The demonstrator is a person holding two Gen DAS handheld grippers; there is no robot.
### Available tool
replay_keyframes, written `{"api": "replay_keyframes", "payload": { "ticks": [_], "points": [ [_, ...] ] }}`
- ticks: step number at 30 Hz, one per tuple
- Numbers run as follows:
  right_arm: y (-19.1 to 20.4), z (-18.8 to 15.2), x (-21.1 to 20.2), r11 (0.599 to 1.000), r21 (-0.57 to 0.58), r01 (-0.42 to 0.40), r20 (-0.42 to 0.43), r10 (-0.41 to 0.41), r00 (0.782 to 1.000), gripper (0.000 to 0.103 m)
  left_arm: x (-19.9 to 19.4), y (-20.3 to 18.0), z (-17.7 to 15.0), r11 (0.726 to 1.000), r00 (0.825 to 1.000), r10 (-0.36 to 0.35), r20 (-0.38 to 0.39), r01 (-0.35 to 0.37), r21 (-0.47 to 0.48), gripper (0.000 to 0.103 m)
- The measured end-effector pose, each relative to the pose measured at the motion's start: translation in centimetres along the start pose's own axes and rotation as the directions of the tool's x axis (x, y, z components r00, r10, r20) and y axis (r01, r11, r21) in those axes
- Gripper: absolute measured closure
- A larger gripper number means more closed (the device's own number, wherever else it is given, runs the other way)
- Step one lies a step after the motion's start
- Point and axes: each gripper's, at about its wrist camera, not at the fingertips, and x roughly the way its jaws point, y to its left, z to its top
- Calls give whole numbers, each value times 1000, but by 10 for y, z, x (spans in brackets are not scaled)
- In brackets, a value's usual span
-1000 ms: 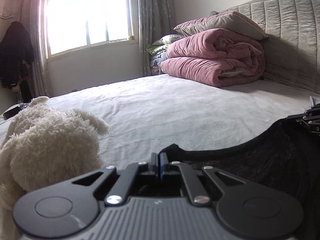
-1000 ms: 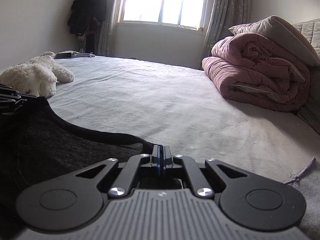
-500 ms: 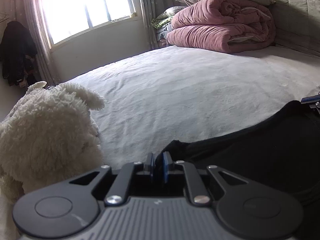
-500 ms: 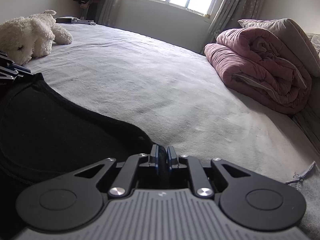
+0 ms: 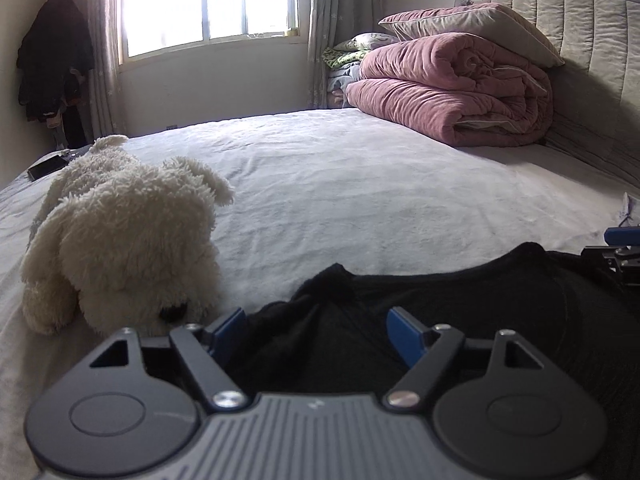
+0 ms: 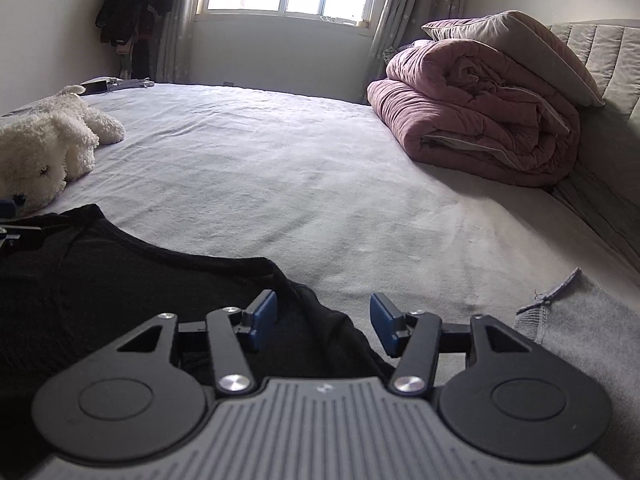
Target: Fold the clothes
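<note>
The main risk is on the left side: the plush dog (image 5: 120, 236) lies just beside the left gripper (image 5: 316, 330), near the left edge of the bed (image 5: 360, 184). If this gripper goes further out, it can push the toy or catch its fur together with the cloth. The second risk is that the released corners of the black garment (image 5: 460, 300) spring back, because the cloth bunches up in a small peak at each corner, so the fold may not stay flat.

The jaws of the left gripper are opening and already stand wide; the left corner of the garment lies between them, and the pads do not press on it. The jaws of the right gripper (image 6: 324, 322) are opening too, about half wide, with the right corner of the garment loose between them. Beside it, a grey garment (image 6: 580, 328) lies close enough to be grabbed by mistake.
</note>
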Motion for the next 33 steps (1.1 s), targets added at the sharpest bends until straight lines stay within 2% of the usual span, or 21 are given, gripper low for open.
{"api": "replay_keyframes", "payload": {
  "ticks": [3,8,12,20,23,28,33],
  "points": [
    [3,-1,-22,999,41,-23,-15,24,1000,47,-24,-6,-11,999,1000,-22,-5,22,-35,14],
    [12,-7,-58,993,106,-56,-43,61,997,43,-67,-18,-28,993,997,-78,-17,76,-88,11],
    [24,-14,-89,988,131,-76,-64,85,994,40,-99,-34,-46,992,993,-113,-33,111,-65,5],
    [49,-36,-144,971,201,-125,-79,144,986,33,-154,-58,-92,982,982,-183,-44,180,-54,1],
    [58,-54,-158,965,223,-137,-97,162,982,32,-165,-68,-113,978,976,-210,-66,209,-20,1],
    [76,-75,-167,968,219,-119,-127,149,981,32,-178,-82,-146,974,974,-222,-53,224,23,1],
    [88,-90,-164,971,220,-90,-158,127,979,30,-181,-88,-150,980,981,-185,-63,189,62,1]
  ]
}}
